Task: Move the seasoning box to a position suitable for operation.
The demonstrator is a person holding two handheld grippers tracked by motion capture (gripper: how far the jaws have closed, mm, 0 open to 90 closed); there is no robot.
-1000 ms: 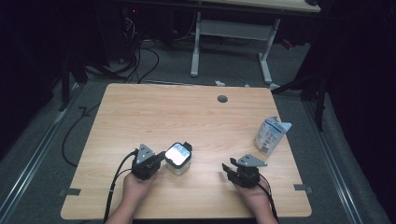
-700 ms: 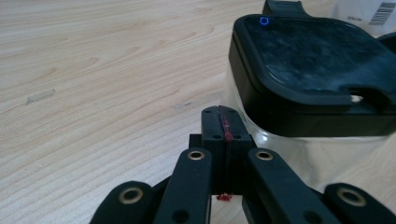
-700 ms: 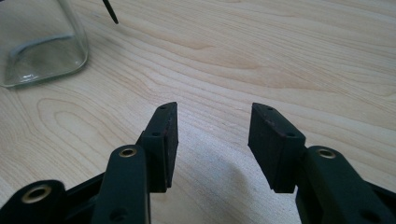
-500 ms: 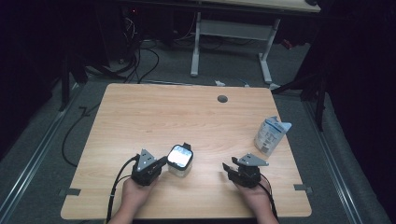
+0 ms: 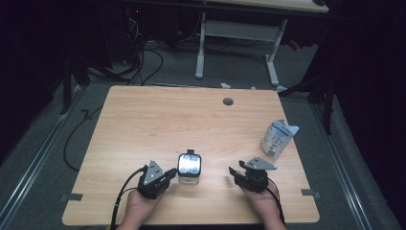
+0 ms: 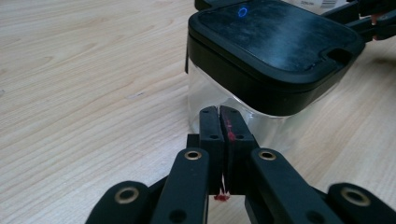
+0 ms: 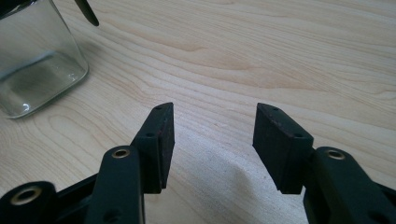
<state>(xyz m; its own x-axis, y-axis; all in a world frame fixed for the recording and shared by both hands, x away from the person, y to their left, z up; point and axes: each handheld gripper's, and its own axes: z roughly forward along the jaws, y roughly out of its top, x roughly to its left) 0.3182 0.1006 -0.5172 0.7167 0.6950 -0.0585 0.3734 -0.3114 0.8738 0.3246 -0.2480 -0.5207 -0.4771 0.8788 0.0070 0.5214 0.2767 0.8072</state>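
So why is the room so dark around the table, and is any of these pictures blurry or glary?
High view: light falls on the table alone, the floor around it dim; the jar's lid glares white. Left gripper view: the lid is sharp with a small blue ring reflection, the near jaw links soft. Right gripper view: the wood grain is crisp, the glass jar slightly blurred.

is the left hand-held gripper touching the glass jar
Cannot tell. In the left gripper view the left hand-held gripper, jaws shut, overlaps the glass jar wall; neither contact nor gap shows plainly.
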